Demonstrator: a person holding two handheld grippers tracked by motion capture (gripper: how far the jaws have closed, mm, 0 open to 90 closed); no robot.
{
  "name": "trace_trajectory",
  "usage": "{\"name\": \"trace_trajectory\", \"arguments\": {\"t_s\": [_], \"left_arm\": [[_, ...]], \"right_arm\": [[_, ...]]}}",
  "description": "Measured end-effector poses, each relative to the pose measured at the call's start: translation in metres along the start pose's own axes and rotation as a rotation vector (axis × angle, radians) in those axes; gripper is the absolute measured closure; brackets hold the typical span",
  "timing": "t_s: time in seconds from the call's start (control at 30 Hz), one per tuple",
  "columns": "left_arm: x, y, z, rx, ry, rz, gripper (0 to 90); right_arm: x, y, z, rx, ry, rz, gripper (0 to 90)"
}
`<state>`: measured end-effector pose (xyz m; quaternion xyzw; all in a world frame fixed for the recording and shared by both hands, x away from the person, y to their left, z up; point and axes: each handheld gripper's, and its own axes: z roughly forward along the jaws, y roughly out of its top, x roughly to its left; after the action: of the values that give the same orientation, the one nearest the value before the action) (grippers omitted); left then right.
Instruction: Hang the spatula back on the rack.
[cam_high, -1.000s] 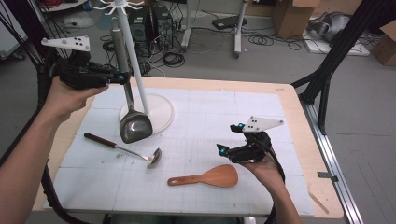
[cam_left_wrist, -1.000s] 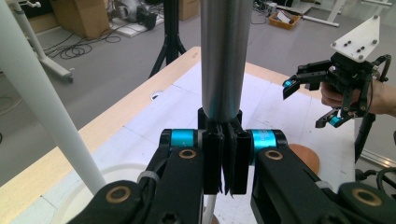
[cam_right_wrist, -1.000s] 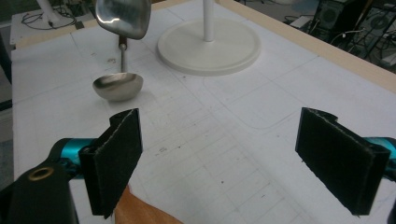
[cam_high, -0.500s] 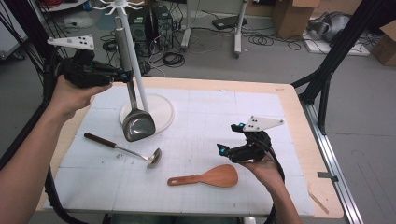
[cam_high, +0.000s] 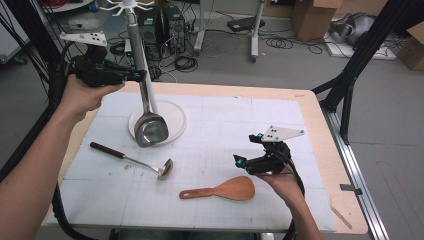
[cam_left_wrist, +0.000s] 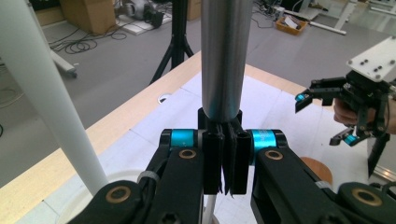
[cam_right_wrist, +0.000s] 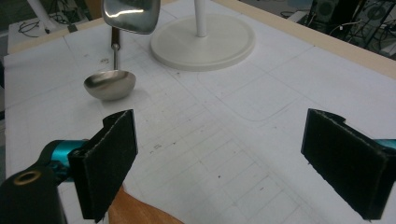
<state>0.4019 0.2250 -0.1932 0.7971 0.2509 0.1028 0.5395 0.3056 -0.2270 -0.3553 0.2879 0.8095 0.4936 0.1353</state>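
Note:
A steel turner (cam_high: 150, 130) hangs tilted with its blade just above the white stand base (cam_high: 175, 112). My left gripper (cam_high: 139, 75) is shut on its handle (cam_left_wrist: 223, 56), close beside the stand's white pole (cam_left_wrist: 46, 98). The jaws (cam_left_wrist: 226, 154) are pressed together on the handle's lower part. My right gripper (cam_high: 247, 148) is held open above the mat at the front right, with nothing between its pads (cam_right_wrist: 109, 163). A steel ladle (cam_high: 137, 159) lies on the mat's left side, and a wooden rice paddle (cam_high: 225, 190) lies just left of the right hand.
The stand carries white hooks (cam_high: 131, 5) at its top. In the right gripper view the ladle bowl (cam_right_wrist: 109, 84), the turner blade (cam_right_wrist: 130, 14) and the base (cam_right_wrist: 205, 42) lie ahead. The white gridded mat (cam_high: 240, 120) covers the wooden table (cam_high: 320, 130). Cables and boxes lie on the floor beyond.
My left gripper has drifted slightly up and to the right with the turner, bringing the blade nearer the pole. The right gripper has stayed in place, open.

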Motion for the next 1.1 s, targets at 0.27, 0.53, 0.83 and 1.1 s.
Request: {"name": "trace_trajectory", "arguments": {"t_s": [0.27, 0.53, 0.83, 1.1], "left_arm": [[0.007, 0.001, 0.006, 0.003, 0.013, -0.018, 86.9], [0.012, 0.0, 0.008, 0.008, 0.02, -0.033, 86.9], [0.016, 0.001, 0.014, 0.008, 0.017, -0.044, 86.9], [0.021, 0.0, 0.014, 0.005, 0.031, -0.056, 86.9]], "right_arm": [[-0.001, -0.002, 0.001, 0.007, 0.003, 0.008, 9.7], [-0.001, -0.002, 0.001, 0.007, 0.007, 0.005, 9.7], [0.0, -0.002, 0.002, 0.009, 0.013, 0.004, 9.8], [0.0, -0.003, 0.002, 0.005, 0.02, 0.007, 9.8]]}}
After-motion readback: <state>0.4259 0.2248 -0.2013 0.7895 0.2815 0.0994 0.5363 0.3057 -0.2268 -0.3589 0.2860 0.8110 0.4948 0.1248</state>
